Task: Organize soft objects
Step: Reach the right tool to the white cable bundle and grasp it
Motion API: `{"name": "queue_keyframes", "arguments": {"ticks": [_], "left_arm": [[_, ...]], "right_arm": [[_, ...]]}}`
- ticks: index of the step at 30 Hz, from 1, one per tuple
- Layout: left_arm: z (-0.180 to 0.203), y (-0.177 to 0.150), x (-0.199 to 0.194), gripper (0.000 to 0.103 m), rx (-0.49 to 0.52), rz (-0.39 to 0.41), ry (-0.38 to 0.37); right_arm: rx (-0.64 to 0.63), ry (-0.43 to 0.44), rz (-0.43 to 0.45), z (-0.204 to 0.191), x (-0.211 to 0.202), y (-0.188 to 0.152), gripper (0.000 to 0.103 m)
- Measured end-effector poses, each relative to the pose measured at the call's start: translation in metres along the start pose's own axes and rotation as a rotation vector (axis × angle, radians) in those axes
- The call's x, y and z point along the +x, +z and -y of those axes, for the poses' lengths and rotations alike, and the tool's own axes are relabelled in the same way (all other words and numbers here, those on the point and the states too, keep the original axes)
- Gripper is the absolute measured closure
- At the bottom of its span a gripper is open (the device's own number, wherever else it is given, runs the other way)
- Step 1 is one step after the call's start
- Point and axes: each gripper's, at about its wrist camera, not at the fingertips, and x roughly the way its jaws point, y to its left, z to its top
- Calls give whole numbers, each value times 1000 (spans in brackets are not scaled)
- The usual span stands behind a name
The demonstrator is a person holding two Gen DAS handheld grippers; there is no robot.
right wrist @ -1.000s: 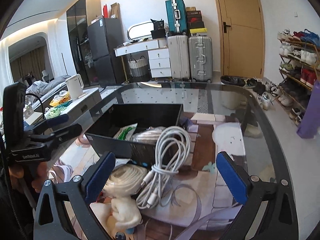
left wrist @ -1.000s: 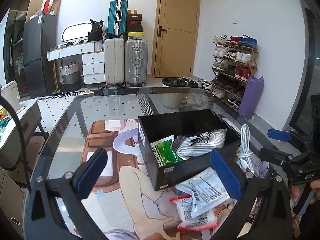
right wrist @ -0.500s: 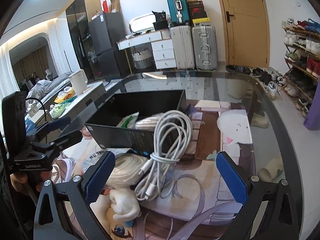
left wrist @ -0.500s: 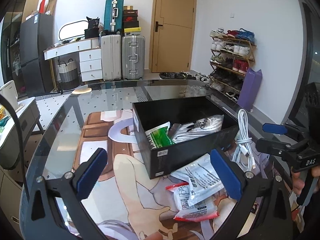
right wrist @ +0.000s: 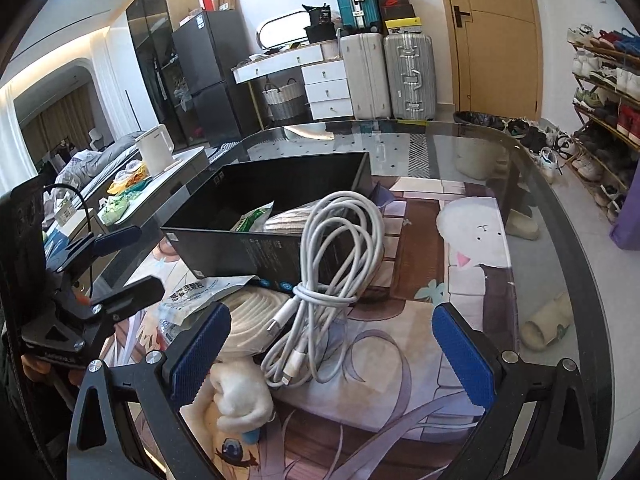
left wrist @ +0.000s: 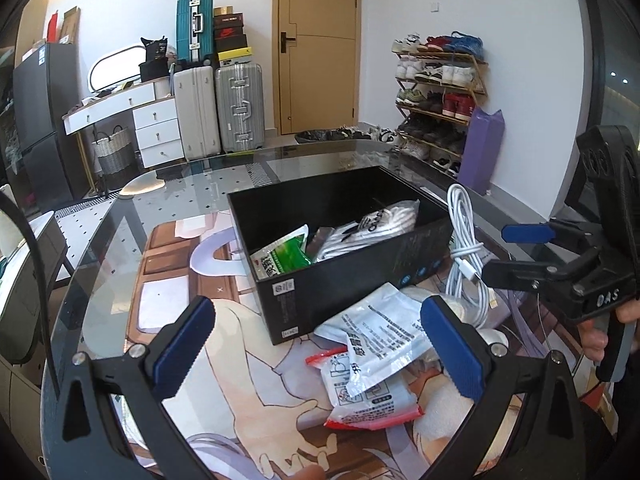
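Note:
A black open box (left wrist: 360,276) (right wrist: 256,256) stands on the glass table and holds a green packet (left wrist: 286,258) and a white bundle (left wrist: 372,224). Two white plastic packets (left wrist: 380,340) lie in front of it. A coiled white cable (left wrist: 466,248) (right wrist: 332,268) leans on the box's side. A white rolled cloth (right wrist: 250,312) and a white plush (right wrist: 240,396) lie near the right gripper. My left gripper (left wrist: 316,348) is open and empty, above the packets. My right gripper (right wrist: 332,352) is open and empty, above the cable.
The table (right wrist: 532,240) is round glass with a dark rim, over a printed mat. Suitcases (left wrist: 220,108), a white dresser, a door and a shoe rack (left wrist: 436,92) stand behind. A fridge and a bed show at the left of the right wrist view.
Both grippers have moved in closer to the box and the items beside it. Both stay open. Nothing on the table has moved.

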Motion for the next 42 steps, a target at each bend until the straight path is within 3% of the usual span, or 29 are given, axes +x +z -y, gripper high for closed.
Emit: {"name": "queue_keyframes", "arguments": {"ticks": [12,16,21,23,27,30,35,42], "left_arm": [[-3,-1,4,0,-12,-18,-12],[-4,-1,6,0,-11,-22,-11],[-3,-2,6,0,1,-20,-3],[-3,-2,5,0,0,-18,-6],[-3,-2,5,0,2,-18,-5],[-2,-2,4,0,2,-16,-8],[-2,-2,4,0,2,-20,-6],[-1,-1,3,0,9,-24,-9]], "right_arm": [[121,24,-25,11,19,-2,3],[195,62,-25,20,27,-1,21],[286,197,4,25,30,-1,31],[274,204,4,23,31,1,41],[275,220,-9,21,38,2,45],[283,227,-20,21,42,1,54],[273,240,-2,22,38,-1,75],[241,216,59,19,27,4,77]]}}
